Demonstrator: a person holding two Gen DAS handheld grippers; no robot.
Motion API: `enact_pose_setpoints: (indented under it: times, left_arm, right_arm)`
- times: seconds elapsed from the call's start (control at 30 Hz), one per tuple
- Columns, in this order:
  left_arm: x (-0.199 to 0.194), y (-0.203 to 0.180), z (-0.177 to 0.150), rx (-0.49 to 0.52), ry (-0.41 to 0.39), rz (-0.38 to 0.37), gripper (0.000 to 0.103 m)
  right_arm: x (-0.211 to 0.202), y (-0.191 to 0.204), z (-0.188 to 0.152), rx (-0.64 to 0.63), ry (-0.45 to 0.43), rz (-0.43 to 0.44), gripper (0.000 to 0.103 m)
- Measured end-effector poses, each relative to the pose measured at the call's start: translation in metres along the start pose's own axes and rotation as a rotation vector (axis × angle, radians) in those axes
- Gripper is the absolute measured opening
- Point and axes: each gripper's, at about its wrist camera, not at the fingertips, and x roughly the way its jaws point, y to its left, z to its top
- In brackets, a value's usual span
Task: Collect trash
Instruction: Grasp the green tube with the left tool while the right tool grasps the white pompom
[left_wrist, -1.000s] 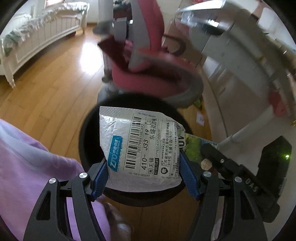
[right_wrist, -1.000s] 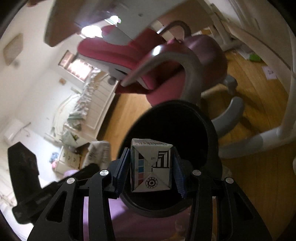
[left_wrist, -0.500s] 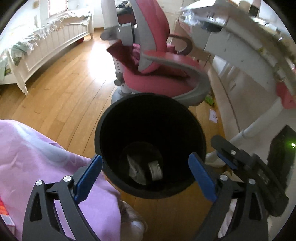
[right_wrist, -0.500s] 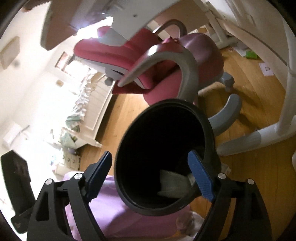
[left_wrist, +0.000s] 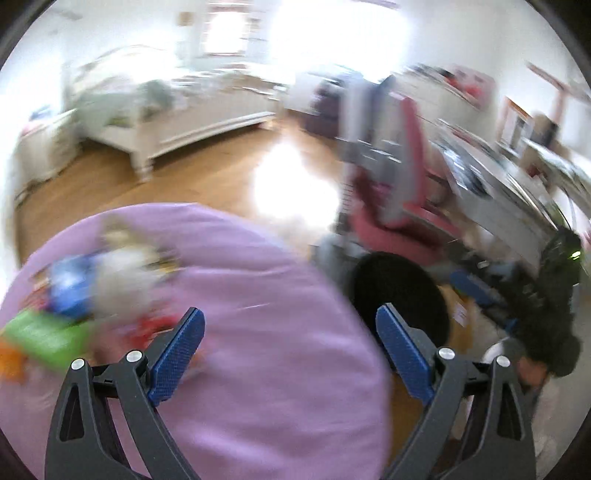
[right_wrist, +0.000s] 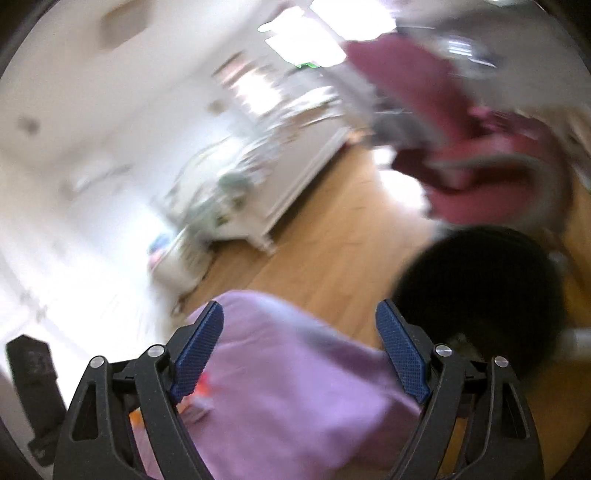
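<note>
Both grippers stand wide and empty, the right gripper (right_wrist: 300, 349) having just opened further with nothing between its blue pads. Beneath the left gripper (left_wrist: 290, 349) lies a purple-covered surface (left_wrist: 258, 369), blurred trash (left_wrist: 85, 291) beyond its left finger. The black bin (left_wrist: 400, 295) sits past the right fingers.

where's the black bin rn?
Black bin stands on the wood floor, right of the purple cushion and just below the pink chair; right-wrist view: right side.

A home bedroom, seemingly: white bed (left_wrist: 177, 118), wooden floor (left_wrist: 207, 177), pink desk chair (left_wrist: 402, 199).
</note>
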Motion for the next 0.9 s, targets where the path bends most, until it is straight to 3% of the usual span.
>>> enact_pose_setpoints:
  times: [0.1, 0.27, 0.4, 0.53, 0.67, 0.73, 0.83, 0.87, 0.9]
  left_arm:
    - [-0.030, 0.071, -0.013, -0.131, -0.041, 0.080, 0.093]
    - [-0.048, 0.166, -0.039, -0.379, -0.053, 0.107, 0.092]
    - [-0.042, 0.219, -0.058, -0.582, -0.043, 0.044, 0.092]
    - [-0.027, 0.246, -0.066, -0.716, -0.045, -0.052, 0.091]
    - [-0.006, 0.264, -0.070, -0.834, -0.033, -0.127, 0.064]
    - [0.002, 0.266, -0.070, -0.860, -0.026, -0.126, 0.056]
    - [0.005, 0.262, -0.073, -0.877, -0.029, -0.134, 0.035]
    - [0.004, 0.261, -0.074, -0.882, -0.043, -0.135, 0.030]
    - [0.001, 0.261, -0.074, -0.882, -0.055, -0.129, 0.027]
  right_arm:
    - [0.028, 0.060, -0.005, -0.139, 0.071, 0.074, 0.087]
    - [0.081, 0.156, -0.035, -0.337, 0.233, 0.188, 0.087]
    - [0.126, 0.206, -0.064, -0.448, 0.327, 0.185, 0.087]
    - [0.168, 0.226, -0.074, -0.449, 0.404, 0.148, 0.087]
    - [0.188, 0.236, -0.082, -0.470, 0.415, 0.114, 0.087]
    - [0.197, 0.233, -0.086, -0.477, 0.420, 0.099, 0.087]
    - [0.205, 0.227, -0.092, -0.473, 0.429, 0.077, 0.086]
    - [0.208, 0.224, -0.096, -0.481, 0.439, 0.073, 0.083]
    - [0.211, 0.224, -0.099, -0.491, 0.456, 0.075, 0.066]
